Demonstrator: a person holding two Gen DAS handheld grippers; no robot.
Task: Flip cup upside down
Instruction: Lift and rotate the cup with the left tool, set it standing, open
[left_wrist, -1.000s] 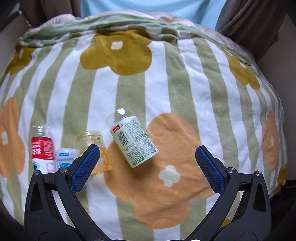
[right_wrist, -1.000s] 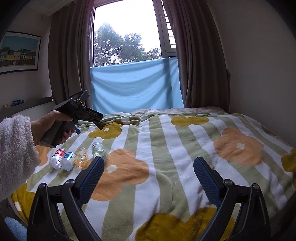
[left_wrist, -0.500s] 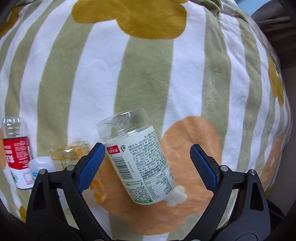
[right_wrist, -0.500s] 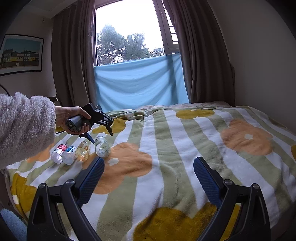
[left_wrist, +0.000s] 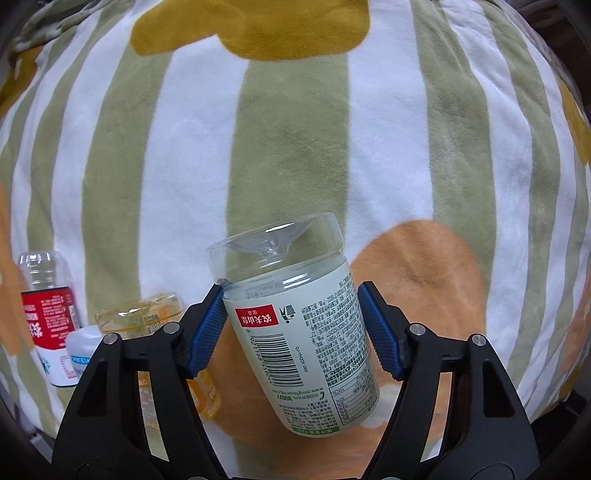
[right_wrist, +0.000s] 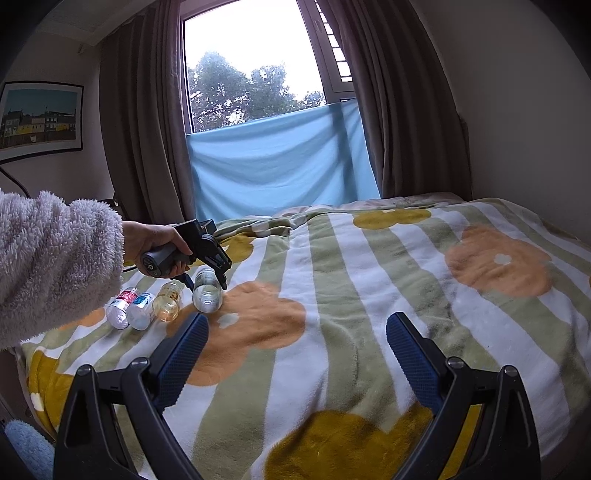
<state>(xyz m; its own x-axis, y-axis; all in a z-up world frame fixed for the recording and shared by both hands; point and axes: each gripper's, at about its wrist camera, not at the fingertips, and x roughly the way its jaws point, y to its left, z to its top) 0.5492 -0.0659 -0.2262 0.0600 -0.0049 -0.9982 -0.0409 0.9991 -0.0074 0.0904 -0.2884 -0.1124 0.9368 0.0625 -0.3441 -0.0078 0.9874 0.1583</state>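
A plush blanket striped green and white with orange and mustard flowers (left_wrist: 295, 147) covered the bed below the brown-curtained window (right_wrist: 255, 66). I saw my left gripper (left_wrist: 291, 325) with its blue ribbed pads against both sides of the clear plastic cup with the pale green printed label (left_wrist: 299, 332), which lay tilted, its base toward twelve o'clock. At nine o'clock lay a red-labelled bottle (left_wrist: 48, 317) and an amber cup (left_wrist: 147, 317). My right gripper (right_wrist: 295, 354) hung spread wide over the blanket, holding nothing.
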